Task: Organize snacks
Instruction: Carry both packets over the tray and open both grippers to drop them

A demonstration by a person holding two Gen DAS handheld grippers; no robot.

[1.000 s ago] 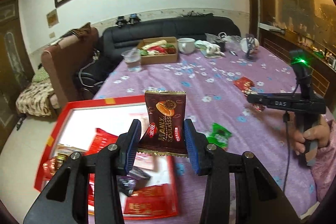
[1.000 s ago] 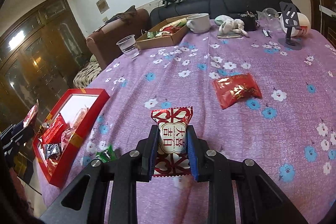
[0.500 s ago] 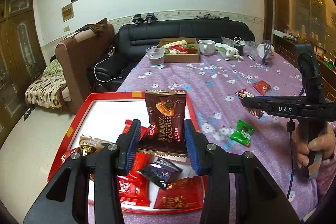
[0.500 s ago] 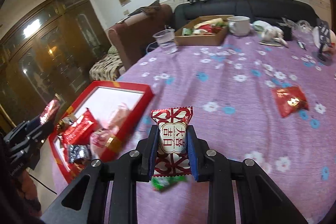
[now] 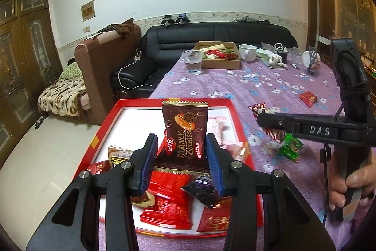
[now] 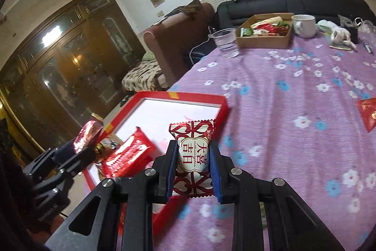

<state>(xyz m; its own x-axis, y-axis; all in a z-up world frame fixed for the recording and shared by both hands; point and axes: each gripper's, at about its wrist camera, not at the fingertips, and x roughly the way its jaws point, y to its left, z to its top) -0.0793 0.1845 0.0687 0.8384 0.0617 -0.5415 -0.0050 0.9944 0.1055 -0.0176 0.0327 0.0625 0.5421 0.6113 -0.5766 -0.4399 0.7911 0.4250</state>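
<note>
My left gripper (image 5: 179, 164) is shut on a dark brown Manly Soulkiss snack packet (image 5: 184, 135), held upright above the red tray (image 5: 103, 126), which holds several red and dark snack packets. My right gripper (image 6: 193, 171) is shut on a red-and-white candy packet (image 6: 193, 152), held over the tray's right rim (image 6: 221, 107). In the left wrist view the right gripper (image 5: 263, 120) hangs right of the tray. In the right wrist view the left gripper (image 6: 77, 152) shows at the tray's left with its packet.
On the purple flowered tablecloth (image 5: 258, 86) lie a green packet (image 5: 290, 148) and a red packet (image 5: 309, 98). At the far end stand a plastic cup of water (image 5: 193, 61), a cardboard box of snacks (image 5: 219, 58) and a white mug (image 5: 246, 52). Sofas stand beyond.
Both grippers have moved left with their packets. The left one now hangs over the tray's snacks and the right one has come from mid-table to the tray's right rim.
</note>
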